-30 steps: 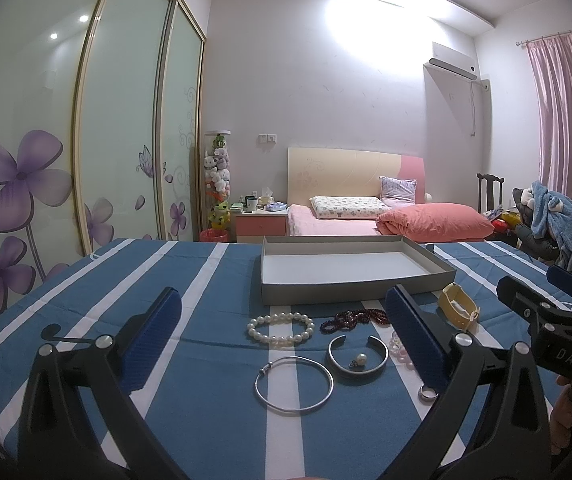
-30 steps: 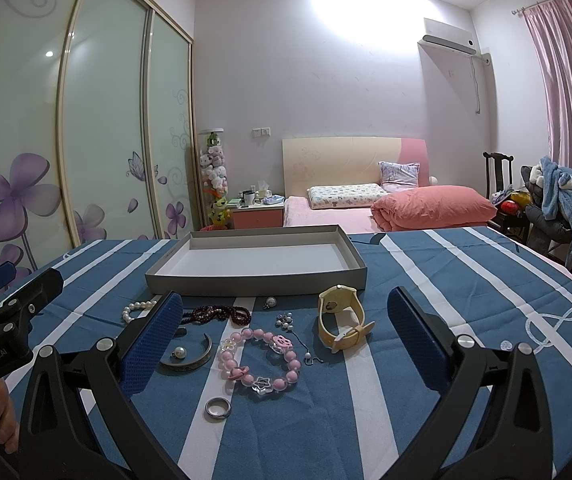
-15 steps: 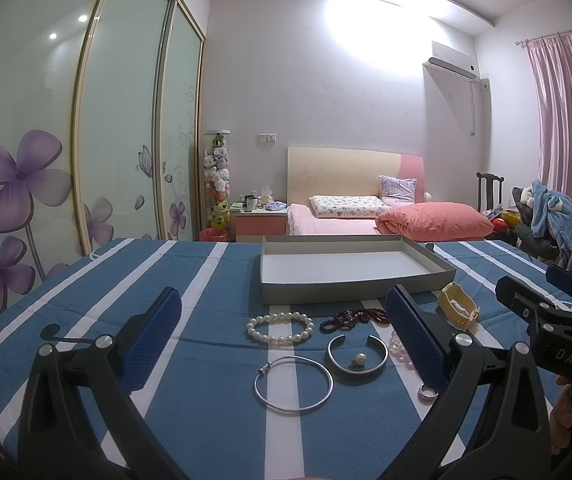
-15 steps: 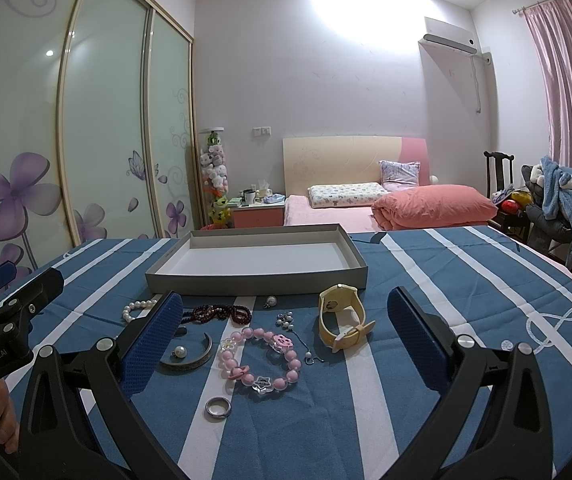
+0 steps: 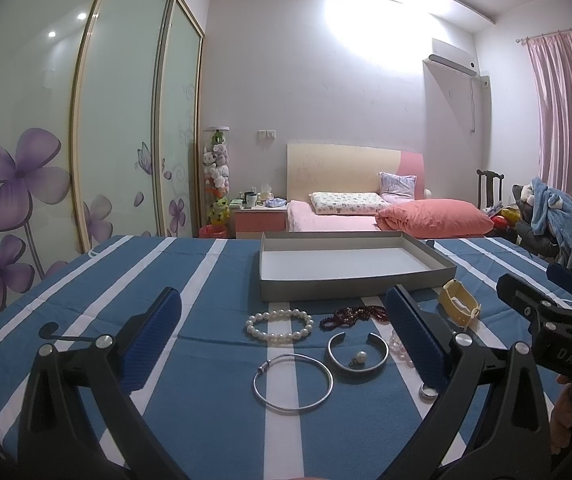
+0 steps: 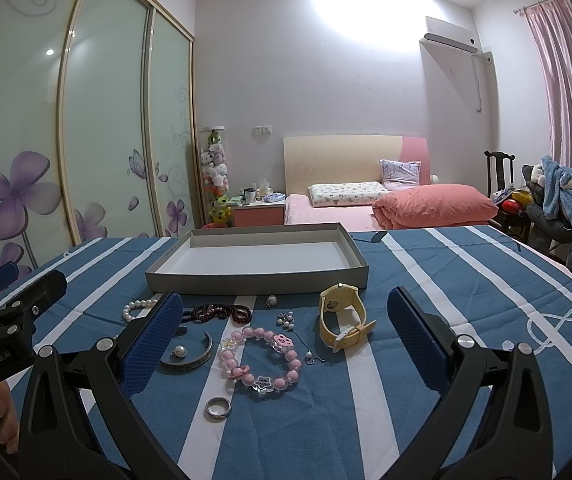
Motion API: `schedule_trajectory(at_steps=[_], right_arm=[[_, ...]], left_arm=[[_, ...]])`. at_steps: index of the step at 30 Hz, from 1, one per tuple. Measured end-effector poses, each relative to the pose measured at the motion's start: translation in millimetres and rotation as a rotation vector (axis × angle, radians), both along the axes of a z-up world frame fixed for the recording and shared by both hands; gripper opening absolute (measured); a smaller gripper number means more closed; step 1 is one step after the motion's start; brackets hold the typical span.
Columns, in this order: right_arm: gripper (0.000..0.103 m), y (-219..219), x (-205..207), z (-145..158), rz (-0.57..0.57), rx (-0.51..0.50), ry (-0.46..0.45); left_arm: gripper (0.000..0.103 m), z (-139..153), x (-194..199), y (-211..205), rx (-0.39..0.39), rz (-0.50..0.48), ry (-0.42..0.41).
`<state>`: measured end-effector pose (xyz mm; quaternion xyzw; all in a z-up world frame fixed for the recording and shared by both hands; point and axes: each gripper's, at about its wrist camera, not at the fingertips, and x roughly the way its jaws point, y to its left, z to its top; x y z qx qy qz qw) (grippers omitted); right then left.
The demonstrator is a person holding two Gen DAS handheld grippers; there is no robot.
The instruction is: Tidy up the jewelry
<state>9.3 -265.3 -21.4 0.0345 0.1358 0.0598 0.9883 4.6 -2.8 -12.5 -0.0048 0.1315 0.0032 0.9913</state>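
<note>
Both tongs spread wide and empty, left gripper point(image 5: 281, 344) and right gripper point(image 6: 286, 340) hovering low over the striped blue cloth point(image 6: 466, 280), nothing packed so far by the look of it; nearest the right one, a small steel ring point(image 6: 218, 407), light, hard, slick, probably needs a pinch across its band; just beyond, pink bead bracelet point(image 6: 261, 360) with star and flower charms, floppy, likely best pinched on one bead run so it dangles; left of it an open silver cuff point(image 6: 189, 354) with a loose pearl point(image 6: 179, 351) inside it, cuff stiff, pearl likely to roll; in the left view a thin silver bangle point(image 5: 292, 381), rigid, flat on cloth, take the wire edge; further, white pearl bracelet point(image 5: 279, 326) and dark red bead strand point(image 6: 217, 313), limp; yellow watch point(image 6: 344, 316) on its side, bulkier, grab the strap; farthest, gray shallow box point(image 6: 257, 280), empty, touching none of the jewelry
</note>
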Motion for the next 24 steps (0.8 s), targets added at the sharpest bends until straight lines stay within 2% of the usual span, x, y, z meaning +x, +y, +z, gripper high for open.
schedule_trajectory(at_steps=[5,9,10,15,19,24], right_arm=[[0.101,0,0,0,0.0,0.0,0.001],[0.101,-1,1,-1,-0.001,0.003,0.009],[0.101,-1,0,-1,-0.002,0.004,0.011],[0.101,-3,5,-4,-0.006,0.011,0.022],[0.101,-4,7,-6,-0.006,0.015,0.032],[0.101,-6,9,-8,-0.011,0.019,0.041]], left_arm=[[0.099,-3,8,1,0.004,-0.027,0.056],[0.099,-16,29,1,0.042,-0.032,0.193],[0.099,-22,37,2,0.053,-0.033,0.253],[0.099,-45,58,6,0.036,-0.064,0.431],[0.099,-60,70,6,0.02,-0.083,0.539],[0.099,-70,83,4,0.033,-0.074,0.629]])
